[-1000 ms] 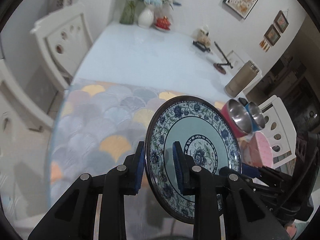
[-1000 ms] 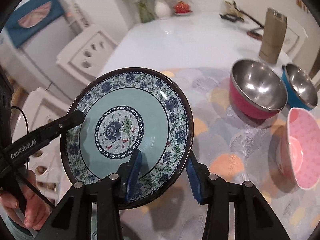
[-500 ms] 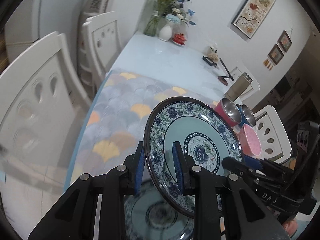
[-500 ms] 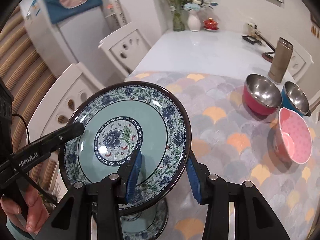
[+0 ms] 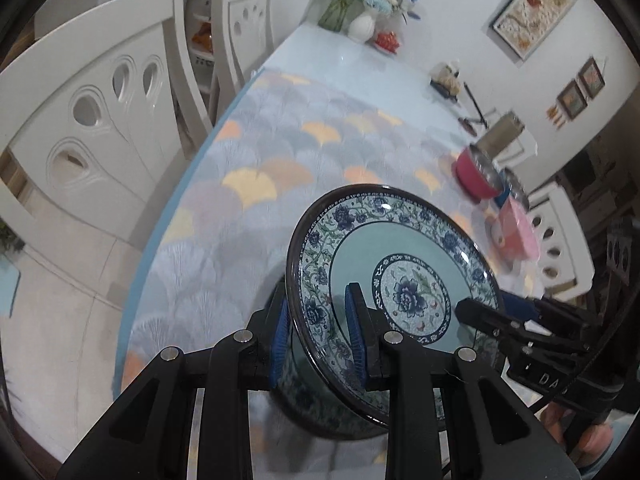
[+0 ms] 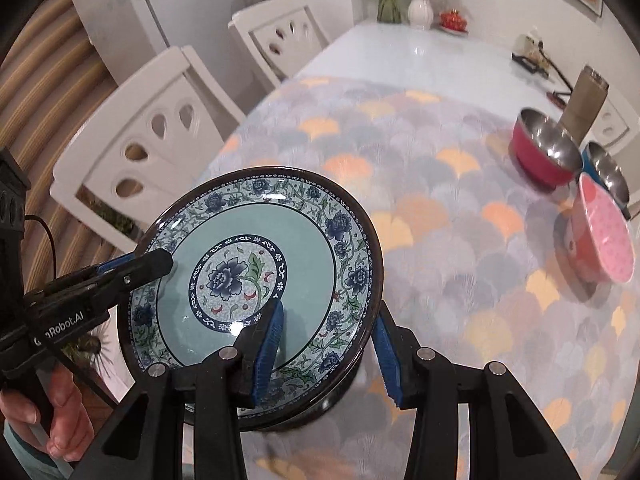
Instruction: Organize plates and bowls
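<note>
A blue floral plate (image 5: 400,280) (image 6: 248,272) hangs tilted above the patterned table mat, held from two sides. My left gripper (image 5: 316,296) is shut on its near rim, one pad inside the dish and one under it. My right gripper (image 6: 328,312) clamps the opposite rim the same way. Each gripper shows in the other's view: the right gripper (image 5: 492,312) and the left gripper (image 6: 136,268). Directly below lies a second matching plate (image 5: 296,396) (image 6: 316,412), mostly hidden. A red steel bowl (image 6: 540,160), a blue one (image 6: 604,168) and a pink bowl (image 6: 604,236) stand far right.
White chairs (image 5: 100,120) (image 6: 160,132) stand along the table's left edge (image 5: 168,208). A metal tumbler (image 6: 584,104), a flower vase (image 6: 420,8) and small ornaments are at the far end. A person's hand (image 6: 60,420) holds the left gripper.
Both grippers have carried the plate together toward the table's near left corner. The second plate has come into view beneath it, and the bowls now lie farther away.
</note>
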